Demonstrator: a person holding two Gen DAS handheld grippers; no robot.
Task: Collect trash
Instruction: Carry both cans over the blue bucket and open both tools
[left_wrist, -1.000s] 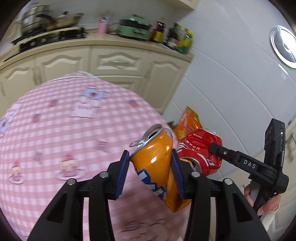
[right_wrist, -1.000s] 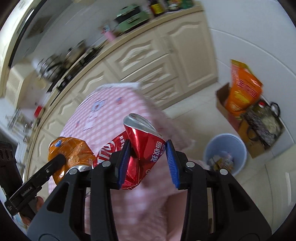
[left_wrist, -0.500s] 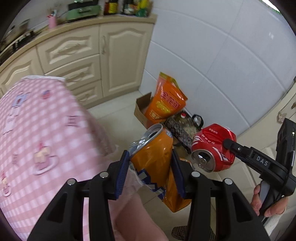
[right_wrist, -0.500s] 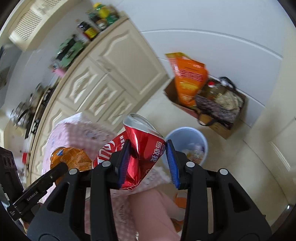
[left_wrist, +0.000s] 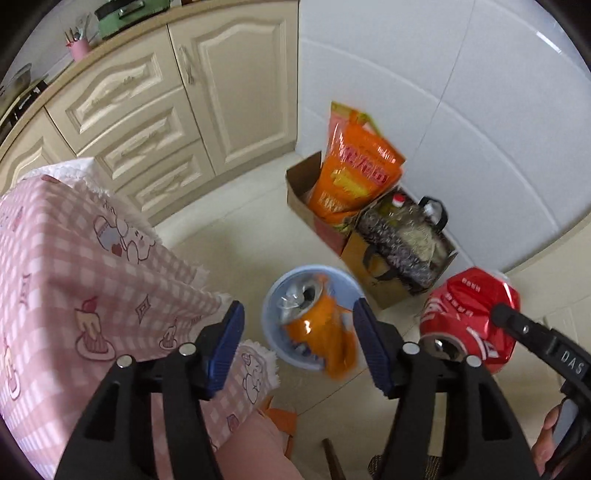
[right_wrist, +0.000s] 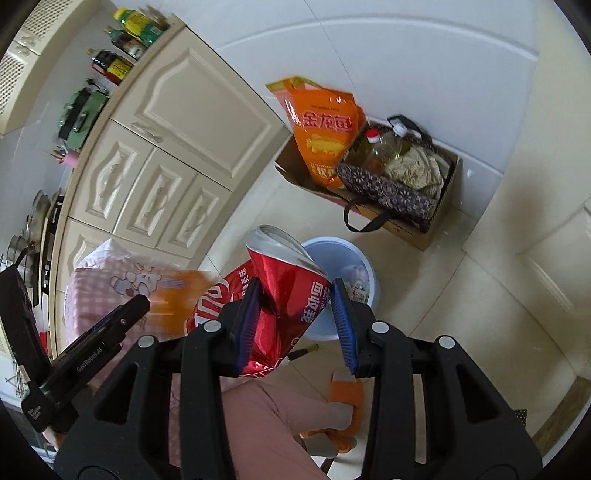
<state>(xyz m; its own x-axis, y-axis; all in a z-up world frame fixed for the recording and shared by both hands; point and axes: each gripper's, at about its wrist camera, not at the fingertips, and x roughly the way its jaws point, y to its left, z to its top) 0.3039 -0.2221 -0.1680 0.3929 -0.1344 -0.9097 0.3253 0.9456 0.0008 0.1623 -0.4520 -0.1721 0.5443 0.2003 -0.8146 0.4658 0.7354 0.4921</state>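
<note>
**Orange can free above the bin, red can still gripped**

The left gripper (left_wrist: 299, 345) has its jaws spread wide, touching nothing. The crushed orange can (left_wrist: 317, 328) sits between the blue pads with clear gaps on both sides, blurred, directly over the mouth of the pale blue trash bin (left_wrist: 275, 295) on the floor; it may be in mid-air, though the blur makes that hard to confirm.

The right gripper (right_wrist: 299, 321) is clamped on the crushed red can (right_wrist: 288, 291), its pads pressing the dented sides, the can's open top tilted toward 11 o'clock. In the right wrist view the trash bin (right_wrist: 354, 254) lies just past the can at about 1 o'clock, with scraps of litter inside.

At 1 o'clock from the bin in the left wrist view, a cardboard box (left_wrist: 299, 192) holds an orange bag (left_wrist: 351, 173). The pink checked tablecloth (left_wrist: 74, 273) hangs at 9 o'clock, cream cabinets (left_wrist: 166, 110) behind it.
</note>
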